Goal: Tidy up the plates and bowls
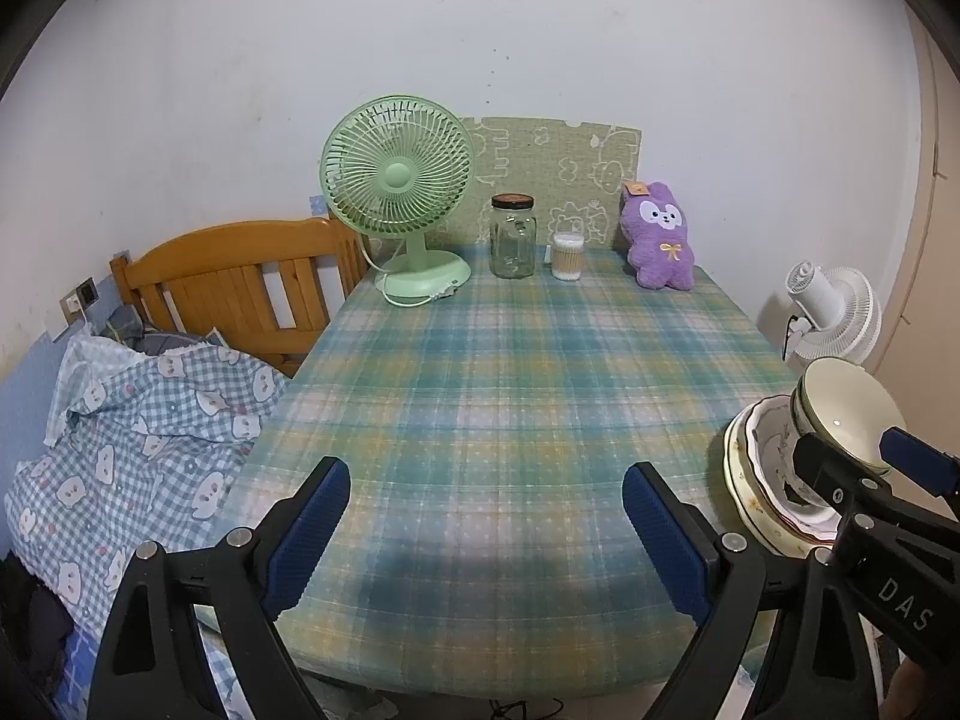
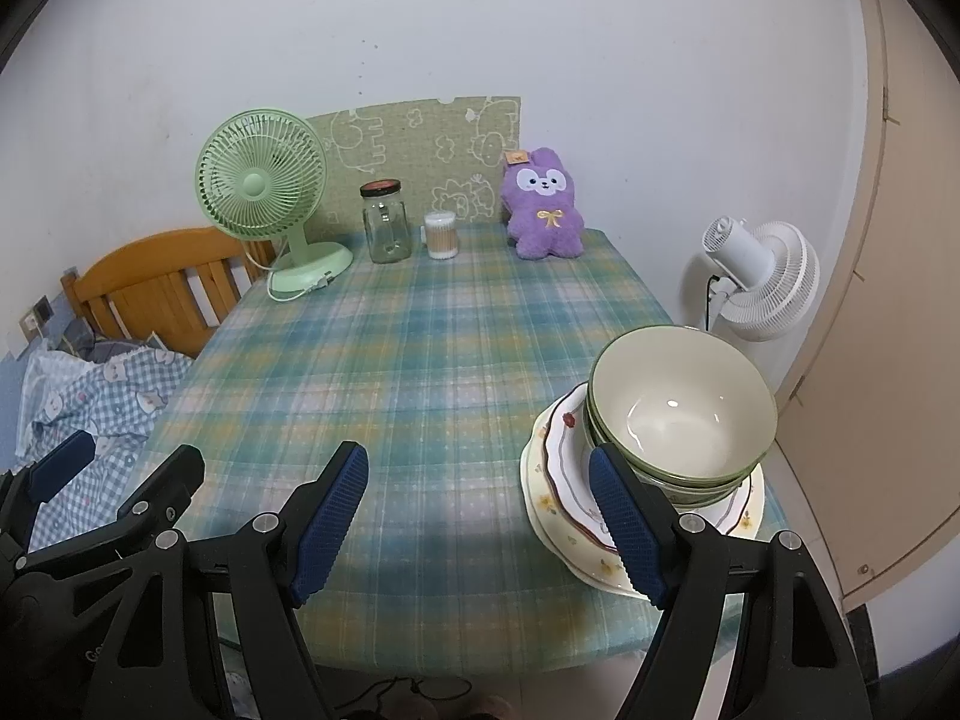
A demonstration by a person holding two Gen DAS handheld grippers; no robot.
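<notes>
1. Spread wide over the bare plaid cloth at the near edge of the desk (image 1: 480, 390): left gripper (image 1: 486, 531), blue-padded fingers (image 1: 312, 531) far apart, nothing between them, nothing held.
2. Likewise parted, though a little less: right gripper (image 2: 480, 525), empty, hovering above the near edge; its right finger (image 2: 627, 531) overlapping the left side of the stacked crockery in the right wrist view, contact not possible to judge.
3. Stacked at the near right corner of the desk: plates (image 2: 558, 480) with scalloped rims and small flower prints, largest cream one at the bottom.
4. Nested on top of the plates: green-rimmed bowls (image 2: 684, 414), cream inside, upright, seemingly empty.
5. Same stack seen at the right edge of the left wrist view, partly hidden behind the right gripper.
6. Lined up along the far edge by the wall, well apart from the stack: green fan (image 1: 399, 192), glass jar (image 1: 513, 237) with a dark lid, small tub of cotton swabs (image 1: 567, 257), purple plush toy (image 1: 657, 237).
7. Behind them, leaning on the wall: patterned green mat (image 1: 552, 180).
8. Left of the desk: wooden bed frame (image 1: 240, 282) and checked bedding (image 1: 144, 450).
9. Right of the desk, on the floor side: white fan (image 2: 762, 279).
</notes>
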